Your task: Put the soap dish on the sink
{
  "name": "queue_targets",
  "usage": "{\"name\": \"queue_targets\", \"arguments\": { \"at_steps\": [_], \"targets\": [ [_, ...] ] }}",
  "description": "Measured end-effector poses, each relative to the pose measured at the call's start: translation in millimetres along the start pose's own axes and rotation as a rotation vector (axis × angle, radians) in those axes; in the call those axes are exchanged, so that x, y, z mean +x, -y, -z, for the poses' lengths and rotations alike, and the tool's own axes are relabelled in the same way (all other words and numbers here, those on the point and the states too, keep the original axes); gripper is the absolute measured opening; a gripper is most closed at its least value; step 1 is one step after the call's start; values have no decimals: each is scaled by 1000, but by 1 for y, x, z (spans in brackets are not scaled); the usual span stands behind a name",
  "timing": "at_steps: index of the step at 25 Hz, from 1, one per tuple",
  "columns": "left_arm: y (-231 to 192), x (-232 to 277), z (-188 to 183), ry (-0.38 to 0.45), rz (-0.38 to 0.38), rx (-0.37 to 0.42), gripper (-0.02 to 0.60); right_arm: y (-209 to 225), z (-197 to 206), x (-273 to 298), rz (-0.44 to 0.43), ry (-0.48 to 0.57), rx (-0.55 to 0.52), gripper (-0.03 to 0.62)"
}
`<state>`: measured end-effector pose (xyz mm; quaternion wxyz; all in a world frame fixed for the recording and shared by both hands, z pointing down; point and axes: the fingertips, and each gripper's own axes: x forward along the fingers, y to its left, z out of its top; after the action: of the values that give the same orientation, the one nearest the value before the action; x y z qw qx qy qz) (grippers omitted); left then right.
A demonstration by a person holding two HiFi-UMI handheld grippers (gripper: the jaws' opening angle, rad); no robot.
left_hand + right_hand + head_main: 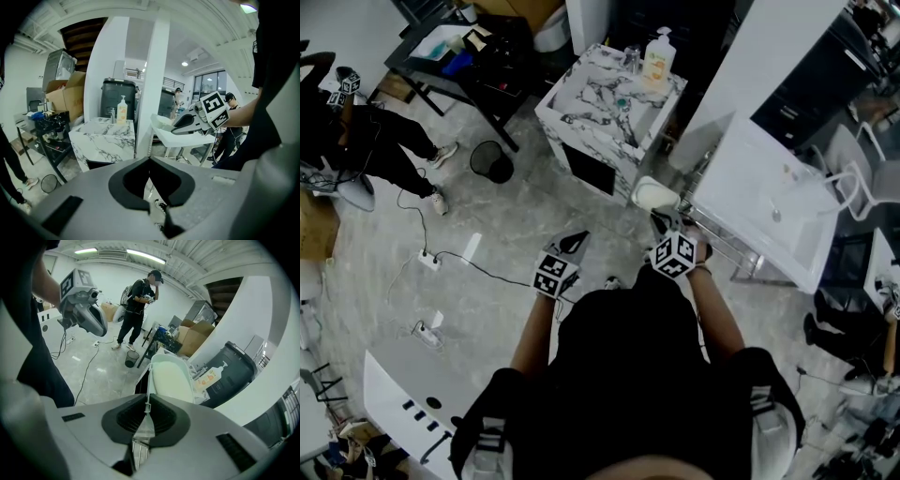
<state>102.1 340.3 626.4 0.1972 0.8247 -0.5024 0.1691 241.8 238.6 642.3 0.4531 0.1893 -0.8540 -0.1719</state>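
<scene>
- Two grippers are in shot, and the right gripper [662, 217] has its jaws pinched tight on the rim of the soap dish [656, 195], held up in the air.
- That soap dish hangs between the marble washstand [579, 117] and the white sink [741, 178], just beside the sink's near corner and not on it. The right gripper view shows only its smooth, pale green inside.
- Over on the other side, the left gripper [577, 242] hangs close by with its jaws pressed together on nothing.
- A pump bottle [657, 58] stands upright on the washstand; its label is orange, but the print is too small to read.
- The only clear markings are the black-and-white squares on each gripper's cube.
- A black mesh bin [491, 161] sits on the floor, and I can't tell what's in it.
</scene>
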Motion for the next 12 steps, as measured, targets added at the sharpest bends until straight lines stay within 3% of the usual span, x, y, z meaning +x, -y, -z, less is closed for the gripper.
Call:
{"name": "queue_targets", "arguments": {
  "at_steps": [12],
  "targets": [
    [-16, 11, 1, -20, -30, -29, 0, 14, -4, 21, -37, 13, -8, 14]
  ]
}}
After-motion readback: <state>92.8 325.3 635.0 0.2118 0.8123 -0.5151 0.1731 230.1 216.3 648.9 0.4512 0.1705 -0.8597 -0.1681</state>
